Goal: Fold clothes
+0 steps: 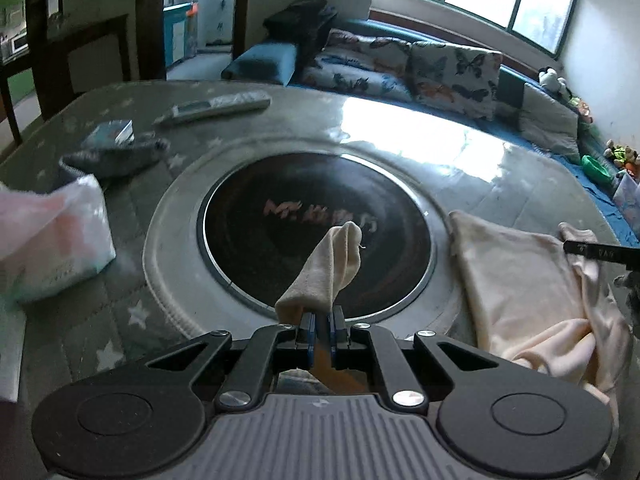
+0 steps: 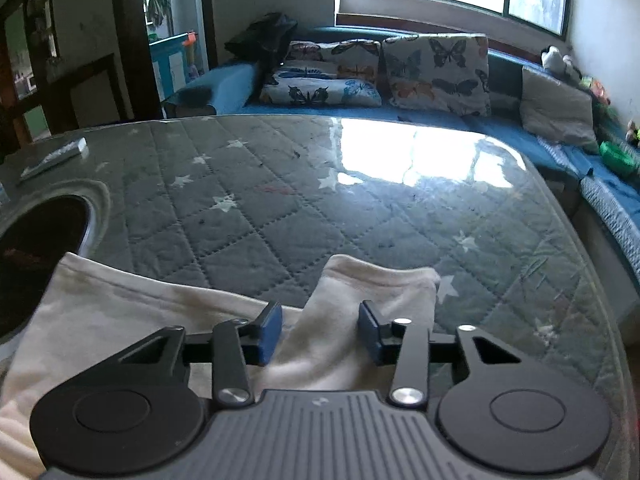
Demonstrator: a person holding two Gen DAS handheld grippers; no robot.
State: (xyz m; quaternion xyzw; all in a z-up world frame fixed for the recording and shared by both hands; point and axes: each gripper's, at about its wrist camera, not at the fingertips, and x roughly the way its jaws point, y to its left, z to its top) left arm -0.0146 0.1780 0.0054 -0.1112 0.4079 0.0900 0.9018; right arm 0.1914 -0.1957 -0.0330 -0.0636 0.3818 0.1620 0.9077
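Since the left gripper (image 1: 323,326) is pinching a sleeve end of the cream top (image 1: 532,296) and lifting it over the dark round plate (image 1: 312,236), I'd be carrying it slowly across the body. The right gripper (image 2: 320,332) is hanging spread over another sleeve. The top is lying rumpled, soft and lightly stained on the quilted desk (image 2: 320,208).

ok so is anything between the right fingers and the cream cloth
Nothing visible. The right gripper is open with the cream cloth lying directly between and under its fingers. The left gripper is shut on a corner of that cloth.
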